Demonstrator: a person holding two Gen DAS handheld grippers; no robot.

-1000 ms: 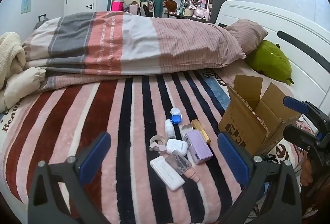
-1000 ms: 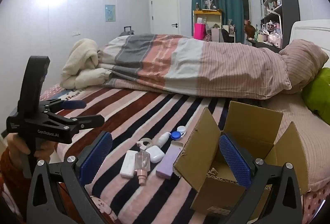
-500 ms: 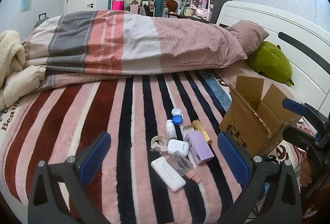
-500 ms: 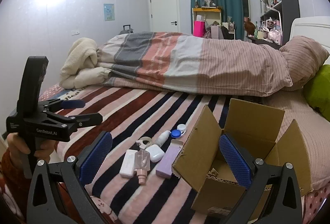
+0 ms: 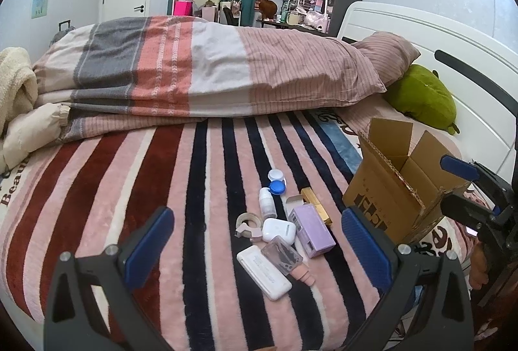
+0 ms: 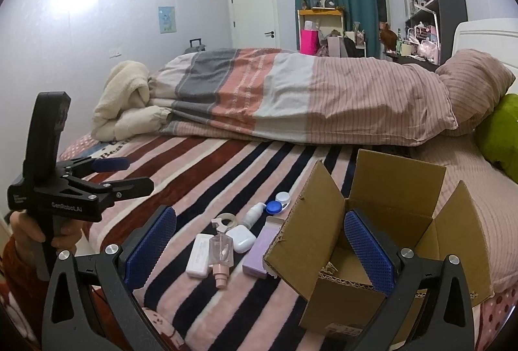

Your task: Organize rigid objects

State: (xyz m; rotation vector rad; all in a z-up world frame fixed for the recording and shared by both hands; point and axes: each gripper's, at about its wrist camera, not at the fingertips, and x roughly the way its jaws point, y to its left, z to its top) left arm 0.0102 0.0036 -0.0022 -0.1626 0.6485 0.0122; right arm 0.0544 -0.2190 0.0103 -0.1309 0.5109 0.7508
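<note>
Left gripper [image 5: 257,249] hangs wide open, empty, above the small items on the striped blanket [image 5: 162,176]; right gripper [image 6: 259,242] gapes too, over the open cardboard box [image 6: 382,221]. White earbud case [image 5: 278,229], purple box [image 5: 312,231] and clear spray bottle [image 5: 285,257] lie clustered, touching, beside it.

"GenRobot.AI" on left gripper [image 6: 110,174]
</note>
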